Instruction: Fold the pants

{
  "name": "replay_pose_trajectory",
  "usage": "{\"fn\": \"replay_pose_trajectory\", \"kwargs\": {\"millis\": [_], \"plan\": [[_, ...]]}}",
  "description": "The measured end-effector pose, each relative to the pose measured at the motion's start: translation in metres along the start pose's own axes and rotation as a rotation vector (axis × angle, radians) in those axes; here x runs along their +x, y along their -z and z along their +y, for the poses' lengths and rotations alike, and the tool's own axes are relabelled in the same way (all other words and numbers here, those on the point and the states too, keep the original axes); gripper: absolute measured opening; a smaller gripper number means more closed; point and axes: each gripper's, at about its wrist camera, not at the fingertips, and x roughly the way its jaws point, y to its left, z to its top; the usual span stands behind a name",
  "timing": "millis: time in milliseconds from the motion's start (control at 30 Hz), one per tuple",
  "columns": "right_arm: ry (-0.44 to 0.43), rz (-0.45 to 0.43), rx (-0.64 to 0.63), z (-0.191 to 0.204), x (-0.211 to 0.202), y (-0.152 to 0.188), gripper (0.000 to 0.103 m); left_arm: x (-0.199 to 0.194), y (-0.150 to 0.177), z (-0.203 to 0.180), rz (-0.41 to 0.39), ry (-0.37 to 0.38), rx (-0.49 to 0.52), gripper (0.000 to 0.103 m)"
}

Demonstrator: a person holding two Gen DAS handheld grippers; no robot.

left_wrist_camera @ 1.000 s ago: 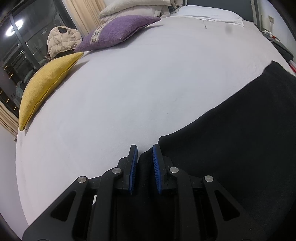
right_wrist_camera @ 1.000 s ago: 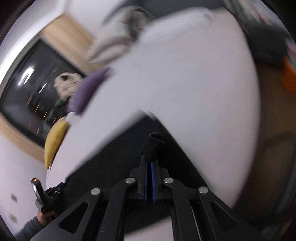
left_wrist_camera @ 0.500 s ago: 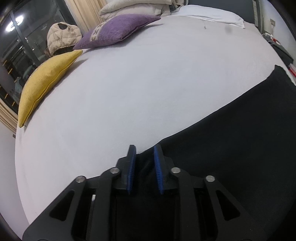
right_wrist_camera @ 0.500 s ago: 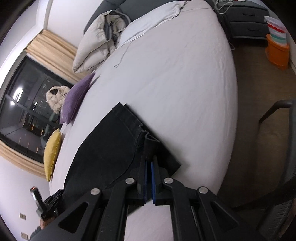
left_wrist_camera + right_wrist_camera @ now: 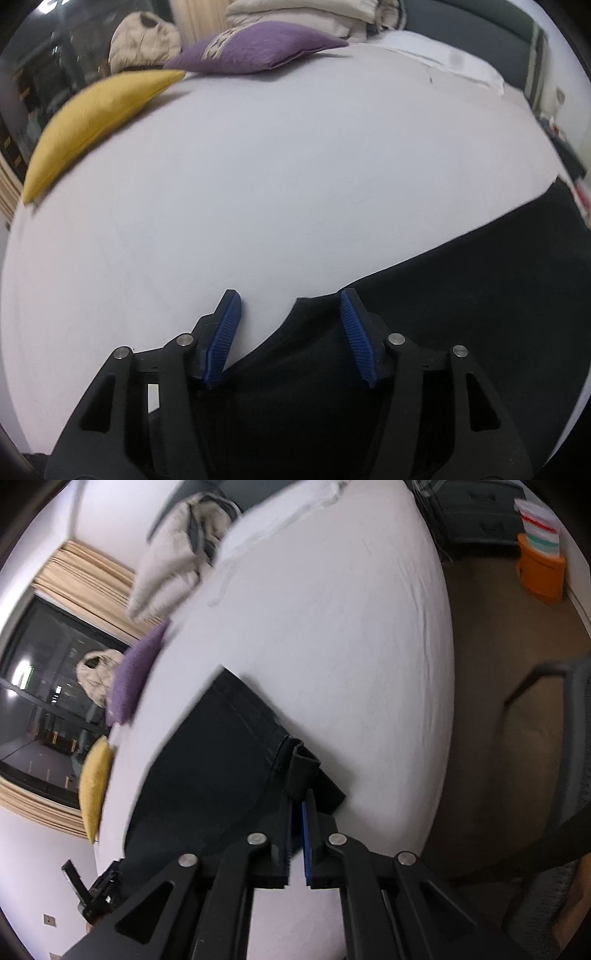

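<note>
Since a second ago left tool [image 5: 290, 308] jaws are opening, releasing black denim pants [image 5: 461, 314]; pants run rightward; right tool [image 5: 300, 805] clamps waistband.

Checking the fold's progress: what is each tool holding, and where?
Right tool pinches the black pants at a waistband corner. Left tool is opening; the hem corner lies loose between its pads.

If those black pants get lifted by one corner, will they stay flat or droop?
Probably droop: the black pants lie limp on the bed, and the corner pinched in the right gripper bunches up. The fabric looks thick, so probably heavyish.
</note>
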Motion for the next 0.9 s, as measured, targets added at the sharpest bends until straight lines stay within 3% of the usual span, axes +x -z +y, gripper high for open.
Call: {"fn": "replay_pose_trajectory", "kwargs": {"millis": [67,133,167,200,233,300,367,433,500,567,600,633,667,700,800,867,900], "plan": [[0.01,0.011,-0.035,0.004,-0.004,-0.002,0.004,-0.008,0.0,0.001,0.008,0.015,0.012,0.056],[0.076,-0.001,-0.03,0.007,-0.017,-0.006,0.026,-0.033,0.001,0.001,-0.032,-0.003,0.045,0.056],[0.151,-0.023,-0.027,0.008,-0.026,-0.007,0.051,-0.047,0.004,0.002,-0.061,-0.014,0.057,0.056],[0.216,-0.052,-0.027,0.009,-0.036,-0.008,0.058,-0.067,0.009,0.005,-0.097,-0.038,0.066,0.056],[0.259,-0.084,-0.025,0.011,-0.047,-0.009,0.058,-0.079,0.013,0.007,-0.113,-0.06,0.069,0.056],[0.228,-0.129,-0.07,0.028,-0.059,-0.011,0.058,-0.105,0.029,0.016,-0.135,-0.095,0.046,0.058],[0.094,-0.124,-0.18,0.065,-0.057,-0.007,0.058,-0.119,0.053,0.036,-0.127,-0.103,-0.019,0.064],[-0.085,-0.035,-0.324,0.112,-0.033,0.006,0.056,-0.115,0.081,0.055,-0.076,-0.128,-0.077,0.064],[-0.13,0.03,-0.401,0.134,-0.008,0.017,0.055,-0.097,0.106,0.073,0.003,-0.144,-0.128,0.064],[-0.092,0.158,-0.385,0.127,0.032,0.026,0.055,-0.093,0.131,0.088,-0.029,-0.083,-0.153,0.065],[-0.016,0.204,-0.352,0.113,0.051,0.027,0.033,-0.096,0.133,0.09,-0.04,-0.066,-0.167,0.065],[0.042,0.186,-0.316,0.094,0.056,0.025,0.01,-0.099,0.131,0.09,-0.027,-0.073,-0.156,0.065],[0.053,0.167,-0.289,0.086,0.051,0.02,0.0,-0.101,0.13,0.09,-0.024,-0.085,-0.136,0.065],[0.066,0.145,-0.242,0.077,0.042,0.015,0.0,-0.103,0.132,0.089,-0.029,-0.087,-0.116,0.065],[0.254,0.064,-0.252,0.083,0.014,0.007,0.007,-0.111,0.141,0.097,-0.057,-0.041,-0.111,0.065],[0.15,0.06,-0.314,0.12,0.002,0.012,0.007,-0.122,0.142,0.094,-0.048,-0.107,-0.108,0.065],[0.07,0.072,-0.373,0.149,0.002,0.019,0.012,-0.13,0.14,0.093,-0.063,-0.139,-0.109,0.065]]}}
